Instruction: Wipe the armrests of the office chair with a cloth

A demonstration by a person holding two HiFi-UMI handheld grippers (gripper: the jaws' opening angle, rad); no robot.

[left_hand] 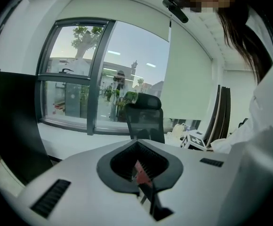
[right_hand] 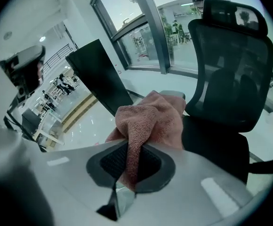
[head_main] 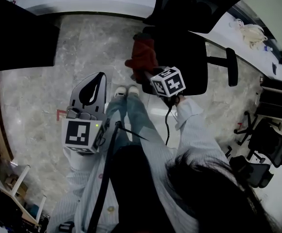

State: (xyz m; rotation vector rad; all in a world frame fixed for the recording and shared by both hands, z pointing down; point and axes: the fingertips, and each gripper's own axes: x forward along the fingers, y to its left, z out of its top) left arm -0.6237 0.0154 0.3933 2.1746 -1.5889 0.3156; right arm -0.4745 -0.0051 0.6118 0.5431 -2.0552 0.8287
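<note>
Right hand-held gripper (right_hand: pixel 127 171) grasps red cloth (right_hand: pixel 148 121), its bunch poised at the office chair (right_hand: pixel 230 79) armrest (right_hand: pixel 178 94), ready to wipe. Left hand-held gripper (left_hand: pixel 143 173) clenched, empty, held clear.

My right gripper (head_main: pixel 149 74) has the red cloth (head_main: pixel 142 52) bunched just beyond its fingertips, against the near edge of the black office chair (head_main: pixel 192 57). My left gripper (head_main: pixel 96 86), jaws together, points over the marble floor (head_main: pixel 44 81), well apart from the cloth.
</note>
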